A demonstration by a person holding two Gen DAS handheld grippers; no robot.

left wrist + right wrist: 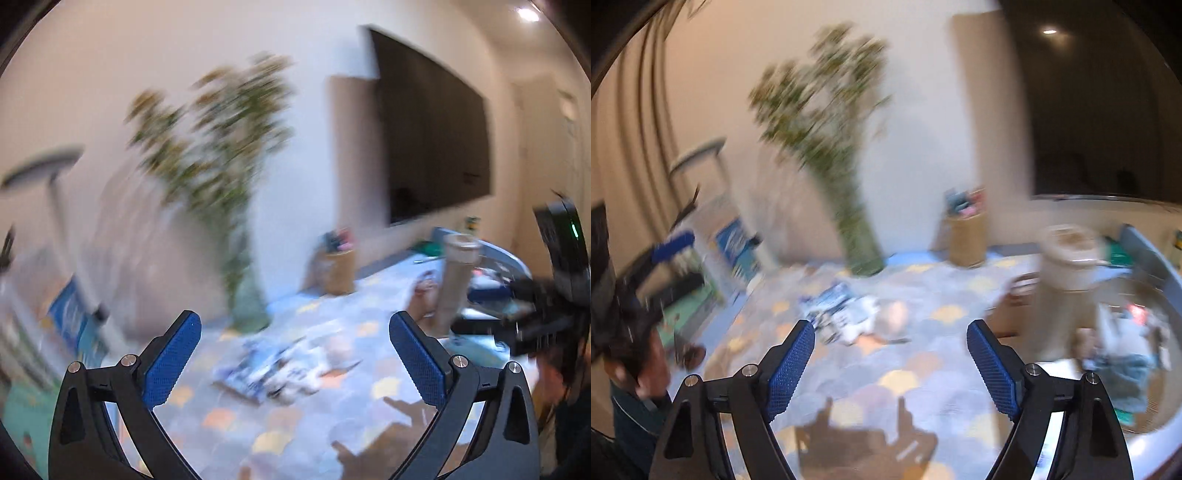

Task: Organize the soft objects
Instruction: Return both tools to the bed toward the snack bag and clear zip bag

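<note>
Left gripper (pixel 295 343) and right gripper (pixel 891 350), jaws spread, empty. Soft blue-white bundle (pixel 846 314) lies at twelve o'clock on patterned cloth (pixel 923 373); approach low, centring jaws before pinching.

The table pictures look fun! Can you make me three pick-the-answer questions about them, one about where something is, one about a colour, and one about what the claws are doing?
1. Where does the vase of green branches stand?
A. at the table's far edge by the wall
B. on the floor
C. inside the brown holder

2. What colour are the claw pads?
A. red
B. blue
C. yellow

3. How are the two claws?
A. both shut on cloth
B. one open, one shut
C. both open and empty

Answers:
1 A, the wall rises right behind it.
2 B, the pads show blue in both views.
3 C, the left claw and right claw gape with only the patterned tablecloth between.
</note>
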